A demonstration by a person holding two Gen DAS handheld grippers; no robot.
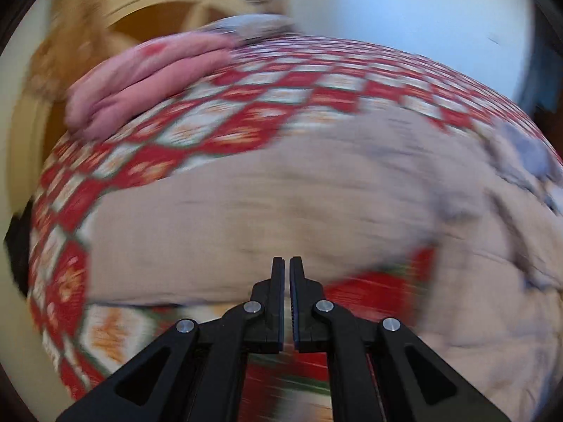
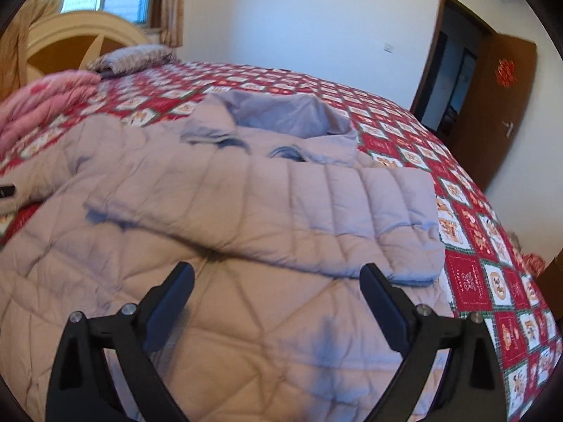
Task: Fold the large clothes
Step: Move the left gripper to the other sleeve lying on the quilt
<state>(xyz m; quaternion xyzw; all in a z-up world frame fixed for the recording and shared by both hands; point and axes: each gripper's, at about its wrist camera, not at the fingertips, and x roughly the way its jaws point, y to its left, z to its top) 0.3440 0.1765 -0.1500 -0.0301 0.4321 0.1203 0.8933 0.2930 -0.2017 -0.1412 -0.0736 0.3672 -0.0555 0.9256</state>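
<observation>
A large beige quilted coat (image 2: 218, 211) lies spread on a bed with a red checked bedspread (image 2: 468, 274). One sleeve (image 2: 316, 211) is folded across its body and the hood (image 2: 281, 116) lies at the far end. My right gripper (image 2: 278, 274) is open and empty, hovering over the coat just below the folded sleeve. In the blurred left wrist view the coat (image 1: 246, 211) fills the middle. My left gripper (image 1: 286, 263) is shut, with nothing visible between its fingers, above the coat's near edge.
A pink folded quilt (image 2: 42, 105) lies at the bed's far left, and it also shows in the left wrist view (image 1: 147, 81). A grey pillow (image 2: 133, 56) sits by the wooden headboard (image 2: 81, 35). An open doorway (image 2: 454, 70) and brown door (image 2: 503, 105) are at the right.
</observation>
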